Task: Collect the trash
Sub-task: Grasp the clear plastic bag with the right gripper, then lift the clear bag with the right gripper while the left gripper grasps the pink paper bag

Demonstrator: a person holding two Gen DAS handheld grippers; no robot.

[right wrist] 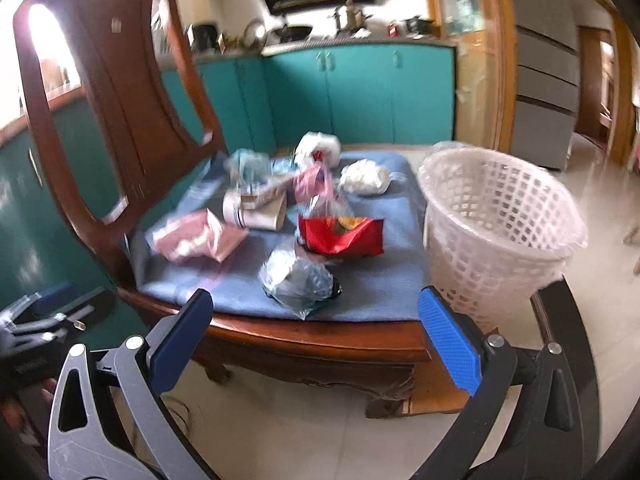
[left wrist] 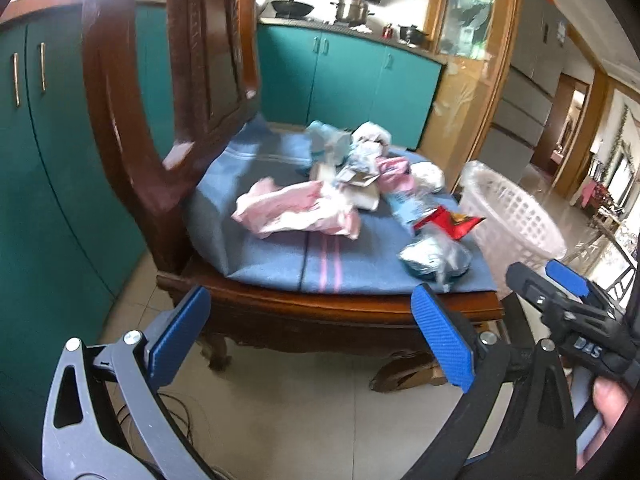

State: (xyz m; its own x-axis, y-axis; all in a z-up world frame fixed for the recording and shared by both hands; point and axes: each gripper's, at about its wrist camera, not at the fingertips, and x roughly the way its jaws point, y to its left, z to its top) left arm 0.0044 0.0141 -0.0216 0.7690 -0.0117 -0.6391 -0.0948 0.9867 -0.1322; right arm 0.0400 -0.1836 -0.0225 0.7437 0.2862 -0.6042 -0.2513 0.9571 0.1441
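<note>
A pile of trash (right wrist: 304,216) is spread over the blue cushion (right wrist: 372,284) of a dark wooden chair (right wrist: 96,92) — a red snack wrapper (right wrist: 340,236), a crumpled pink bag (right wrist: 192,236), a clear plastic bag (right wrist: 296,280) near the front edge, and white wads (right wrist: 366,176) towards the back. A white mesh basket (right wrist: 500,216), lined with thin plastic, is set on the floor just beside the chair, to the right of the seat. Both tools are held short of the chair, above pale floor tiles. The left gripper (left wrist: 316,336) is seen with its blue pads wide apart and nothing between them; the right gripper (right wrist: 316,338) is likewise spread and empty. Between the grippers and the trash only the seat's front rail is found. Teal cabinets (right wrist: 360,92) are seen behind — pots stand on the counter.
</note>
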